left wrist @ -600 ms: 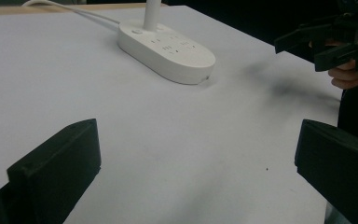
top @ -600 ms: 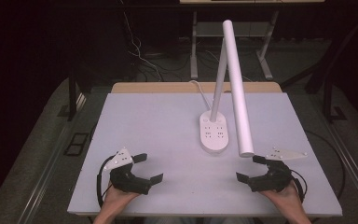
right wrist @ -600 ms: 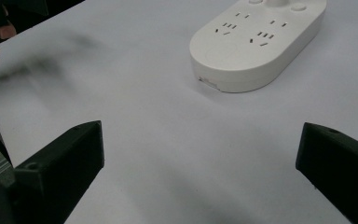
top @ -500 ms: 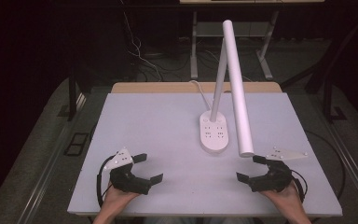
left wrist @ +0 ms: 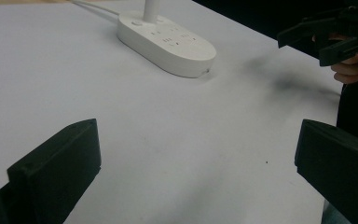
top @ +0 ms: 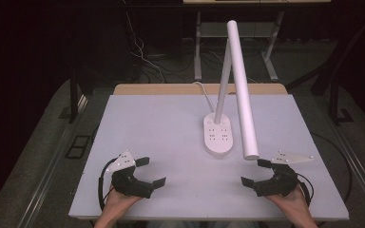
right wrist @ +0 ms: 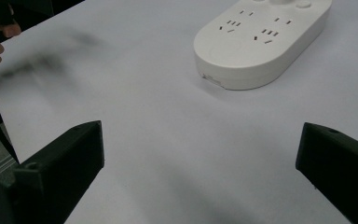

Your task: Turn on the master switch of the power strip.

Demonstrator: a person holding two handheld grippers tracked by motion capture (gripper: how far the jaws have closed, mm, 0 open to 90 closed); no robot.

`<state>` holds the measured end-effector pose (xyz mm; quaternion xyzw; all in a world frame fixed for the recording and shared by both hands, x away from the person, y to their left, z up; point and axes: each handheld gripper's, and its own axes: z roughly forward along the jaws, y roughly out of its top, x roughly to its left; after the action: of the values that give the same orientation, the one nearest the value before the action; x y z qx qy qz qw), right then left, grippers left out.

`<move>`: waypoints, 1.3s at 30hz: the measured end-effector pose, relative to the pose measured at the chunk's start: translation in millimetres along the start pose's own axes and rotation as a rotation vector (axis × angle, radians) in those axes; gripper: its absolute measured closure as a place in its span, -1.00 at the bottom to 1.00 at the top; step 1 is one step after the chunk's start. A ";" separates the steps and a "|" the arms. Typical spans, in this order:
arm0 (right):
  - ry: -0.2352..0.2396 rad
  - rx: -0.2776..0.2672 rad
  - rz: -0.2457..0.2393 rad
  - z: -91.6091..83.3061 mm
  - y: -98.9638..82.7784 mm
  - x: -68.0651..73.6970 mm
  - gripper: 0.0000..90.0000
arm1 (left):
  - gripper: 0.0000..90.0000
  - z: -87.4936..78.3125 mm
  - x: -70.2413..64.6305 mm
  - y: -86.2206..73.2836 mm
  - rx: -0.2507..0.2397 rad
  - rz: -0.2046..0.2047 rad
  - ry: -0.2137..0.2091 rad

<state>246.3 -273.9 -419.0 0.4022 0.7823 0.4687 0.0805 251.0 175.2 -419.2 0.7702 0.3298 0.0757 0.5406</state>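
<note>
Near the front edge of the table (top: pixel 171 118), I hold my left gripper (top: pixel 149 172) and right gripper (top: pixel 255 172) wide open and empty, the lamp base (top: pixel 218 135) between them farther back.

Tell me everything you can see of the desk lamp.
The desk lamp is white, apparently plastic. Its oval base lies flat on the table, with socket slots and buttons on top. A slim stem rises from the base's far end; a long tubular head slopes down toward the near side. A white cable trails from the back. Nothing grips it.
</note>
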 end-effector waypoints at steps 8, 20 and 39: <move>0.000 0.002 -0.003 -1.2 -0.2 -1.4 -0.99 | -1.00 -1.1 1.1 2.2 0.025 0.000 -0.004; 0.009 0.006 -0.004 -1.0 0.0 -0.9 -0.99 | -1.00 -1.0 -1.9 11.6 0.068 0.015 -0.030; 0.008 0.006 -0.006 0.0 0.1 -1.3 -0.99 | -1.00 5.5 -1.8 35.4 0.127 0.034 -0.053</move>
<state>247.2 -274.8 -419.2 0.3980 0.7855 0.4676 0.0774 267.3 162.9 -389.8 0.8100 0.3066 0.0435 0.4979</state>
